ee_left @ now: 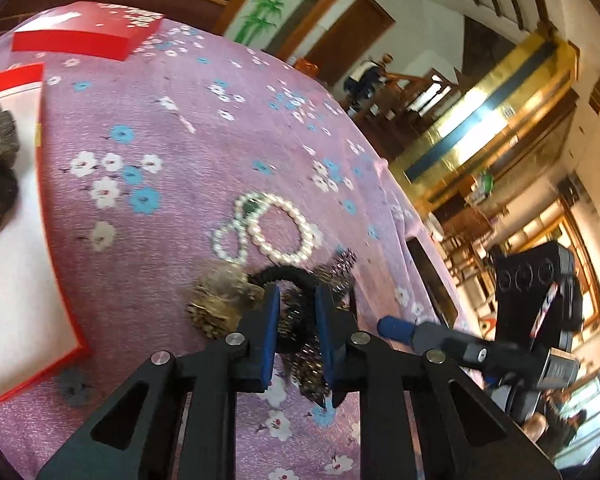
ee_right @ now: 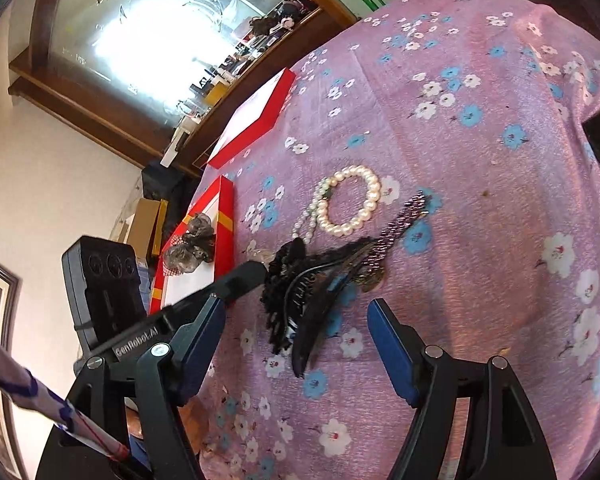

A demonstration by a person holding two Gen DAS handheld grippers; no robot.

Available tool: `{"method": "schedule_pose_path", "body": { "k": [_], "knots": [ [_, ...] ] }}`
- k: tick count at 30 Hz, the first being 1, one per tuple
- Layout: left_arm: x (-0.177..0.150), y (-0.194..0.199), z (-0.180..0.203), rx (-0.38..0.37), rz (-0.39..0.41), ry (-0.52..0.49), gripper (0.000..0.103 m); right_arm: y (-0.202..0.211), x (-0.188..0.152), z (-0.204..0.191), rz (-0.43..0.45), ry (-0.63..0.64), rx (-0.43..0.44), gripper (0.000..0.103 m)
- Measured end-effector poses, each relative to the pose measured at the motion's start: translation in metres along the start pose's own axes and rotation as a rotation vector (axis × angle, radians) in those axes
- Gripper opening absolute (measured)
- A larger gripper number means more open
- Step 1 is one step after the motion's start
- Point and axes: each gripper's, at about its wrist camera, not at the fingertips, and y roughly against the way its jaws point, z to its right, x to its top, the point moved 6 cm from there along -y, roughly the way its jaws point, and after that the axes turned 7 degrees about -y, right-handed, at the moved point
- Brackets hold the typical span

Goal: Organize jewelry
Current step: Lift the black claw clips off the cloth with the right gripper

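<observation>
My left gripper [ee_left: 297,304] pinched the black hair ornament [ee_left: 300,320]; my right gripper [ee_right: 296,336] hung wide. Next, I judged, came a lift toward the red box [ee_left: 56,280] at nine o'clock.

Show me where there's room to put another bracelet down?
Bare cloth lies between the pearl bracelet and the red lid, and to the right of the black hair clip. The open box has white floor free beside its scrunchies. It is crowded around the left tongs, where clip, pompom and pearls bunch.
</observation>
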Motion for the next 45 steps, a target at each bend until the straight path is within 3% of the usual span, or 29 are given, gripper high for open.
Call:
{"method": "schedule_pose_path", "body": {
  "k": [4,8,9,11,13,16,18,20,23,27,33,37,45],
  "knots": [
    [0.004,0.0,-0.012,0.024,0.001,0.036,0.017,-0.016,-0.007,-0.014,-0.034,0.047,-0.03,0.078],
    [0.003,0.001,-0.016,0.039,0.0,0.051,0.017,-0.038,-0.016,-0.032,-0.048,0.186,-0.167,0.078],
    [0.003,0.0,-0.017,0.038,-0.003,0.054,0.017,-0.042,-0.018,-0.033,-0.044,0.212,-0.205,0.074],
    [0.003,0.0,-0.019,0.032,-0.006,0.061,0.018,-0.048,-0.02,-0.03,-0.021,0.241,-0.283,0.038],
    [0.002,0.001,-0.018,0.033,-0.005,0.062,0.018,-0.047,-0.02,-0.023,-0.018,0.237,-0.302,0.026],
    [0.002,0.003,-0.016,0.025,0.001,0.061,0.027,-0.034,-0.017,-0.01,0.007,0.211,-0.294,0.026],
    [0.004,0.007,-0.014,0.023,0.023,0.052,0.043,-0.021,-0.012,-0.001,0.041,0.202,-0.307,0.026],
    [0.007,0.016,-0.012,0.04,0.067,0.038,0.05,-0.012,-0.008,0.003,0.067,0.191,-0.315,0.026],
    [0.01,0.019,-0.014,0.039,0.084,0.044,0.051,-0.003,-0.004,0.008,0.085,0.176,-0.31,0.026],
    [0.007,0.006,-0.021,0.092,0.027,0.054,0.051,0.0,-0.002,0.015,0.084,0.169,-0.285,0.026],
    [-0.002,-0.01,-0.015,0.248,-0.023,-0.045,0.05,-0.005,-0.002,0.02,0.082,0.16,-0.244,0.026],
    [-0.007,-0.02,-0.012,0.31,-0.053,-0.104,0.047,-0.008,-0.002,0.019,0.082,0.163,-0.217,0.026],
    [-0.002,-0.01,-0.007,0.357,0.015,-0.151,0.047,-0.011,-0.003,0.013,0.086,0.184,-0.203,0.026]
  ]
}}
